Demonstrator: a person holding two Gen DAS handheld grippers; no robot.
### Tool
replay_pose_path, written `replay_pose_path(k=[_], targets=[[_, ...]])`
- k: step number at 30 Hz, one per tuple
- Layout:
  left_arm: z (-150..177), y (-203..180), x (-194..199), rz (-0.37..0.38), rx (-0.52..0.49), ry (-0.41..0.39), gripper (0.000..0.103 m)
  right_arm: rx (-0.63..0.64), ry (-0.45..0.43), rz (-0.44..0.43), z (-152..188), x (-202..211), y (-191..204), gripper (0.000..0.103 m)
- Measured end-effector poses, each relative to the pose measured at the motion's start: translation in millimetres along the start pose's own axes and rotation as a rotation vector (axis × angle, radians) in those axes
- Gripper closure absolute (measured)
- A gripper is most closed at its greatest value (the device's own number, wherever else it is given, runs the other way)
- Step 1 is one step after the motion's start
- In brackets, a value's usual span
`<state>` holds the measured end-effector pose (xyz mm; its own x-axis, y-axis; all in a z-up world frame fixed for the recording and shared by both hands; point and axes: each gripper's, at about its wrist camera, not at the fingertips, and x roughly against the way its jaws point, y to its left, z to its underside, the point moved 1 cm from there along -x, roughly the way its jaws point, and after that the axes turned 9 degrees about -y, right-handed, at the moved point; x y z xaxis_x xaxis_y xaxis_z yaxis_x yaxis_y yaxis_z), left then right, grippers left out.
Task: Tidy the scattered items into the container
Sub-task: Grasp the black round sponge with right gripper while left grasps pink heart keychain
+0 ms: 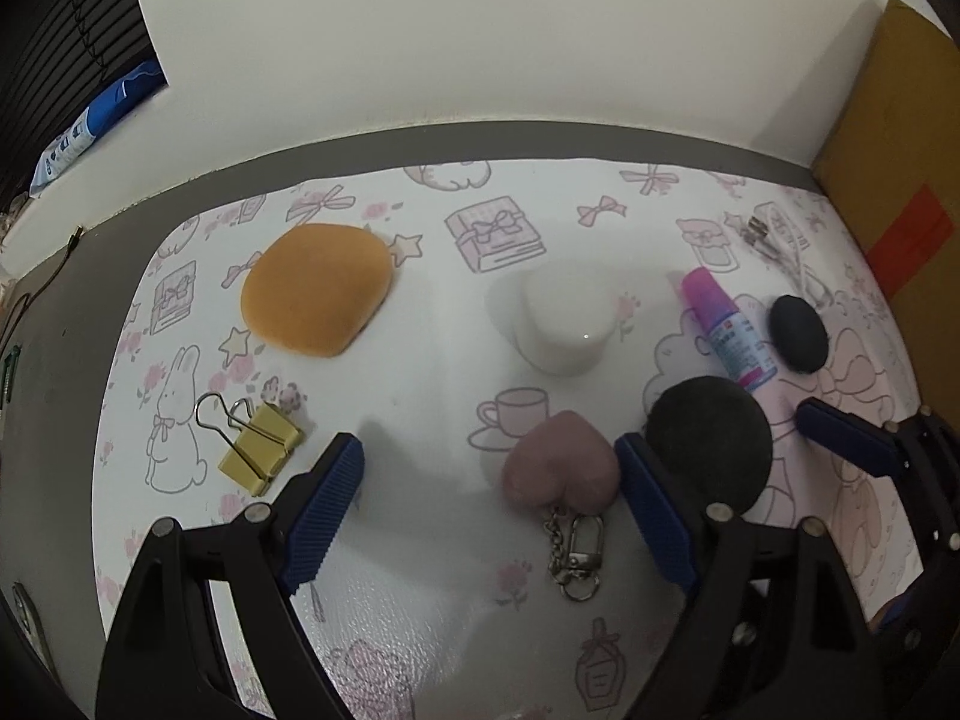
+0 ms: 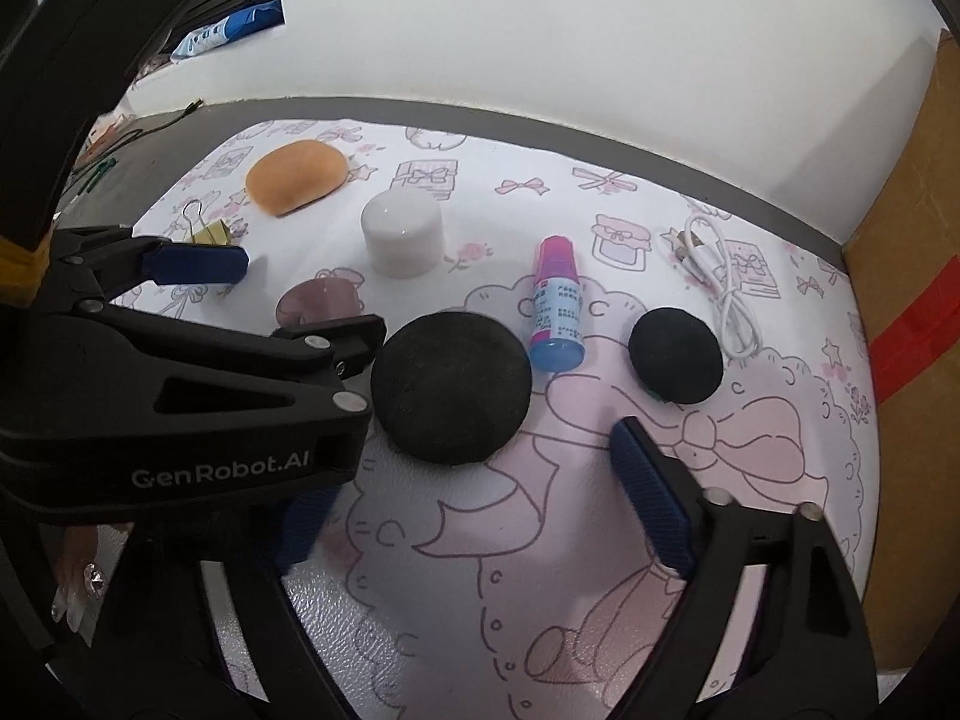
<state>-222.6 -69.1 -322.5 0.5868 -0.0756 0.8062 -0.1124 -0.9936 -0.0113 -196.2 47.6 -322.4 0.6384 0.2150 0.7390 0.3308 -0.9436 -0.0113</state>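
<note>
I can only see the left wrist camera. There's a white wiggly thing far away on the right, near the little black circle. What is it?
Observer: It's a white charging cable, looped up, lying just right of the small black puff.
Operator: Is the other tool grabbing the big black circle?
Observer: No. The right tool is open, and the big black puff sits just ahead of its fingers, apparently untouched.
Operator: Can you see who's holding them?
Observer: Only a hand with long decorated nails, at the lower-left edge of the right wrist view.
</note>
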Motion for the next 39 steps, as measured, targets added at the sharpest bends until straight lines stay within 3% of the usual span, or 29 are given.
replay_pose_path(k=[2, 3, 5, 8, 9, 28, 39], targets=[[0.8, -0.2, 2.6, 0.001, 0.000, -0.005, 0.025, -0.002, -0.004, 0.003, -0.9, 0.4, -1.3, 0.029], [0.6, -1.8, 4.1, 0.002, -0.002, -0.011, 0.033, 0.000, -0.006, 0.003, -1.3, 0.9, -1.6, 0.033], [-1.0, -4.8, 6.5, 0.005, -0.006, -0.018, 0.043, 0.004, -0.011, 0.003, -1.9, 4.1, -2.8, 0.054], [-3.0, -11.1, 8.3, 0.012, -0.020, -0.015, 0.057, 0.005, -0.004, 0.006, -3.5, 4.4, -2.9, 0.056], [-3.5, -13.7, 8.9, 0.014, -0.025, -0.014, 0.066, 0.004, -0.003, 0.007, -3.6, 4.5, -2.9, 0.057], [-2.7, -9.8, 0.1, -0.026, -0.030, 0.006, 0.066, -0.049, -0.001, 0.006, -0.8, 7.3, -9.8, 0.067], [-4.8, -3.3, 27.9, -0.047, -0.021, -0.015, 0.066, -0.063, -0.017, 0.026, -8.0, 26.3, -15.9, 0.067]])
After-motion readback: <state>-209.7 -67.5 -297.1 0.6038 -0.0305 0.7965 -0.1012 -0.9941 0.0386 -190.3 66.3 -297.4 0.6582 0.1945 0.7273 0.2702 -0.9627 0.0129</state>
